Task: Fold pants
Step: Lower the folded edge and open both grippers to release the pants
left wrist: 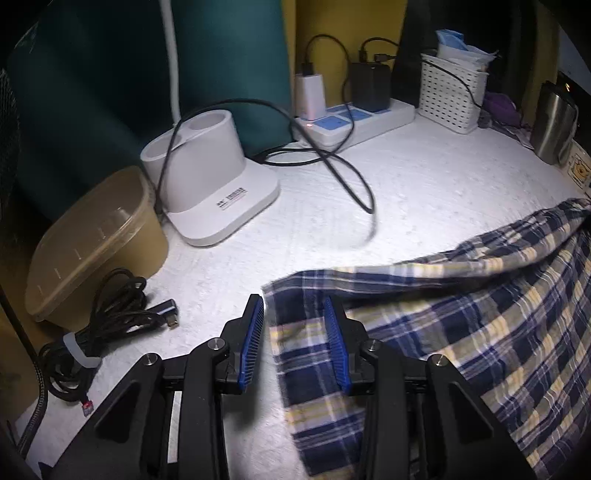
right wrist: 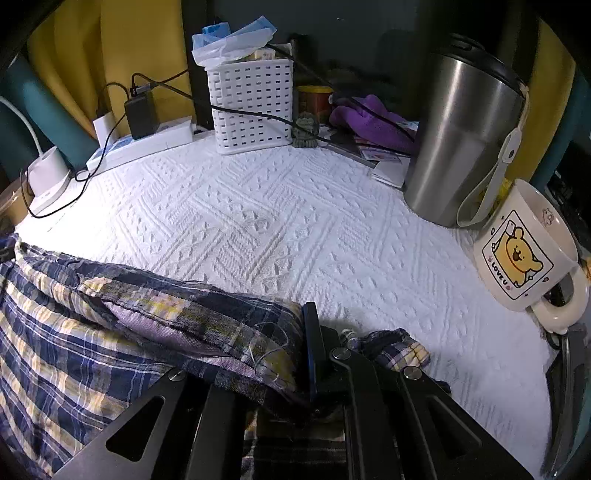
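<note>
Pants (left wrist: 480,314): soft, light, I'm judging; corner lying between my spread left tongs (left wrist: 295,306).
Right tongs (right wrist: 295,332): seemingly pinching the waistband.

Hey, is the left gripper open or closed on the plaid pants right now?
Open. The left gripper shows a clear gap between its blue pads, straddling the corner of the plaid pants without pinching it.

- A white bumpy cloth (right wrist: 280,221) covers the table top.
- Behind the white cloth stands a yellow wall (left wrist: 332,22).
- A dark green panel (left wrist: 92,74) rises at the cloth's back left.
- Bright light falls on the middle of the cloth; the edges around it are dark.
</note>
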Available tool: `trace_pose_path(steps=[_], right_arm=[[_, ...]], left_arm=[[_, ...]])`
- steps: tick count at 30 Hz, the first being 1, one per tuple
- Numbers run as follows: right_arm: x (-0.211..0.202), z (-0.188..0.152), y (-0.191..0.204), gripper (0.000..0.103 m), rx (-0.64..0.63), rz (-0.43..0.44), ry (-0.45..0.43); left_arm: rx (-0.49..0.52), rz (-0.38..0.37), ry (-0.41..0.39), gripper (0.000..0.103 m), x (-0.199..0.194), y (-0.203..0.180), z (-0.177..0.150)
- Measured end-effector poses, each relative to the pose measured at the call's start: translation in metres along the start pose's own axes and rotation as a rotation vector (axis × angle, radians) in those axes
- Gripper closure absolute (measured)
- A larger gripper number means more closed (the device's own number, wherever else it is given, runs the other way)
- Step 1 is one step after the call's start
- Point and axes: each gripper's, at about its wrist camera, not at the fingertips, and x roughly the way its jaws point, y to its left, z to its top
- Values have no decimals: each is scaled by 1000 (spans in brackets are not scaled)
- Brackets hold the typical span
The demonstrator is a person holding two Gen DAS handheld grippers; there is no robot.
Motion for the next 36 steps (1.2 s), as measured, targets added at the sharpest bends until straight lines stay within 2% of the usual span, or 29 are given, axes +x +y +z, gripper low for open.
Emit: trace_pose_path(steps=[2, 5, 6, 7, 8, 10, 11, 14, 16, 19, 22, 28, 32, 33, 34, 36], right_arm=[[-2, 1, 0, 92, -2, -8, -4], [-11, 4, -1, 82, -9, -41, -27], [-15, 5, -1, 76, -13, -58, -35], [-19, 5, -3, 64, -18, -75, -44], [-22, 6, -6, 57, -20, -102, -56], [-26, 6, -13, 5, -13, -153, -80], [-28, 5, -19, 2, -5, -176, -98], [-21, 8, -37, 2, 22, -224, -96], [-13, 10, -51, 2, 63, -230, -71], [-13, 10, -59, 2, 80, -246, -82], [-18, 4, -62, 2, 84, -237, -77], [-45, -16, -72, 2, 120, -199, -112], [-70, -33, -86, 3, 153, -130, -141], [-74, -36, -87, 11, 157, -111, -144], [-78, -39, -87, 23, 160, -94, -143], [-82, -48, -88, 39, 166, -43, -132]], left_arm=[[-6, -4, 4, 69, 1, 2, 0], [-7, -6, 4, 69, 2, 2, 0], [-8, -6, 4, 69, 2, 2, 0], [-6, -6, 3, 69, 2, 3, 0], [-4, -4, 3, 69, 2, 3, 0], [-4, 1, 1, 69, 2, 2, 1], [-2, -1, -2, 69, 2, 1, 2], [9, -10, -14, 69, -1, -5, 3], [15, -8, -11, 68, 0, -8, 5], [20, -10, -15, 64, -2, -13, 8], [29, -15, -27, 59, -10, -20, 11], [55, -39, -44, 57, -32, -38, 8], [73, -69, -62, 57, -48, -56, 3], [76, -77, -66, 57, -52, -61, 1], [78, -83, -69, 57, -55, -66, -1], [74, -96, -73, 57, -63, -75, -7]])
